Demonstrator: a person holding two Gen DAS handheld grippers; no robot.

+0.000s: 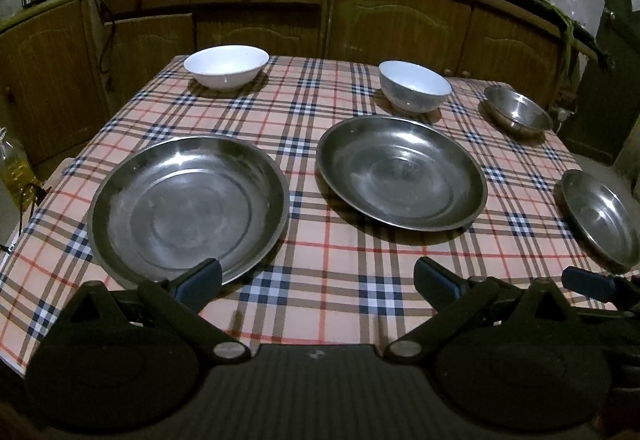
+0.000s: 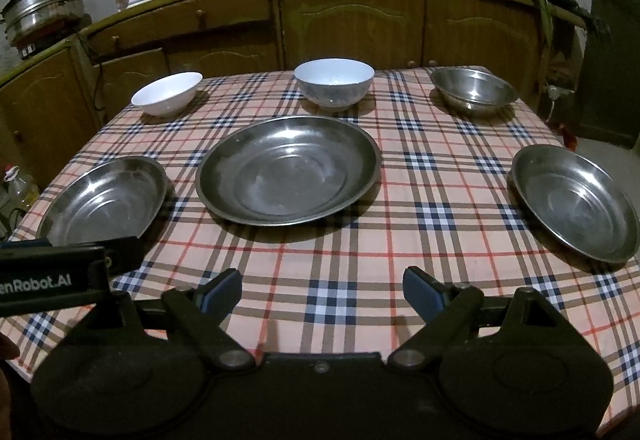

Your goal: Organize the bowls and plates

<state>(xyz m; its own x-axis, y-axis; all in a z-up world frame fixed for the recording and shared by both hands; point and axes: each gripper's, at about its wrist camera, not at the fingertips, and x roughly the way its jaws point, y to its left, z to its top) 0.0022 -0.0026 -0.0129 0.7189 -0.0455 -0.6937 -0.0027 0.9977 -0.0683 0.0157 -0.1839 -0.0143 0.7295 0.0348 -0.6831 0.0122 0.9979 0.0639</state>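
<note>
Steel plate (image 1: 188,205) just ahead of spread left fingers (image 1: 200,282); right fingers (image 2: 422,294) spread.

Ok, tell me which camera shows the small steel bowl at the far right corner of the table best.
The right wrist view: the small round steel bowl sits whole and fairly central there, rim and inside both visible. In the left wrist view the same bowl is smaller and squeezed toward the right edge, distorted by the fisheye.
</note>
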